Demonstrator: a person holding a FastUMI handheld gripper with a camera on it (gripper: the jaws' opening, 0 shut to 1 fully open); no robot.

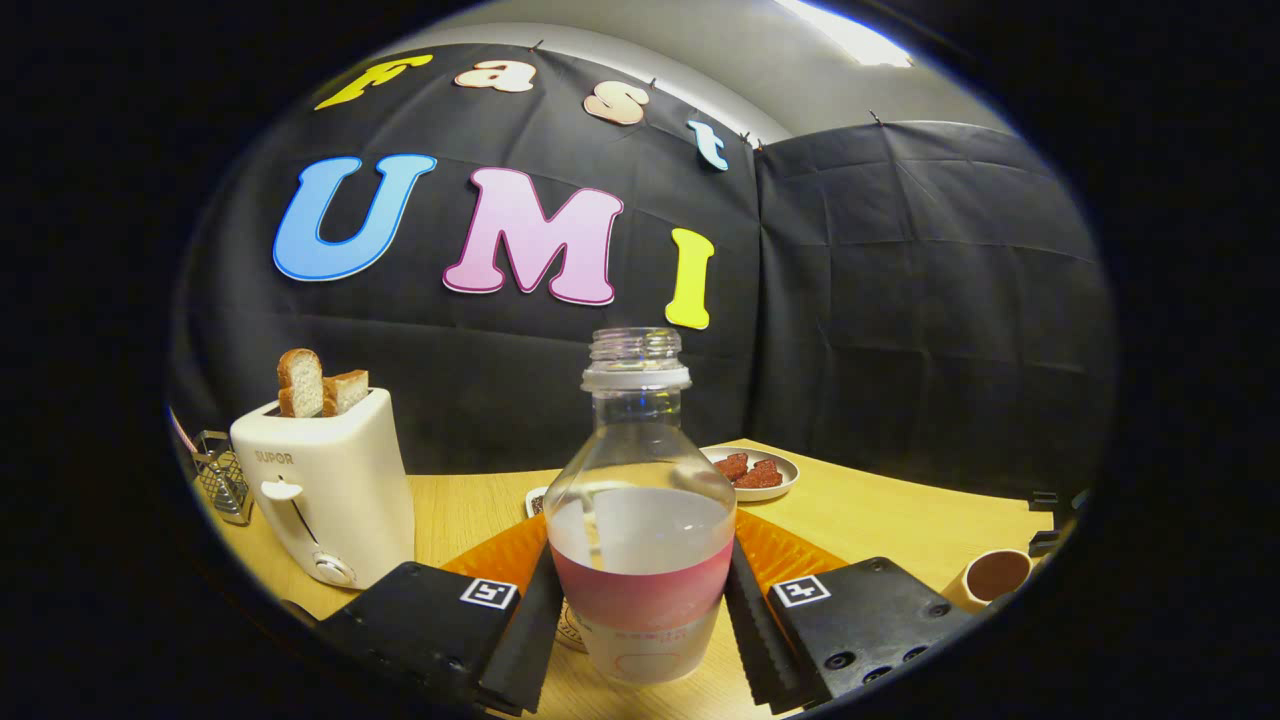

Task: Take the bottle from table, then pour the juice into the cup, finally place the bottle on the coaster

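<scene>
A clear, uncapped bottle with a pink label stands upright between my fingers, pale liquid filling it to about its shoulder. My gripper is shut on the bottle, with both fingers pressed against the label band. A round patterned edge, likely the coaster, peeks out by the bottle's lower left side. I cannot tell whether the bottle's base rests on it. The cup, dark inside, sits on the table beyond my right finger.
A white toaster with two bread slices stands ahead on the left, with a wire basket beside it. An orange mat lies under the bottle. A small plate with red pieces sits behind it. The booth's black wall closes the back.
</scene>
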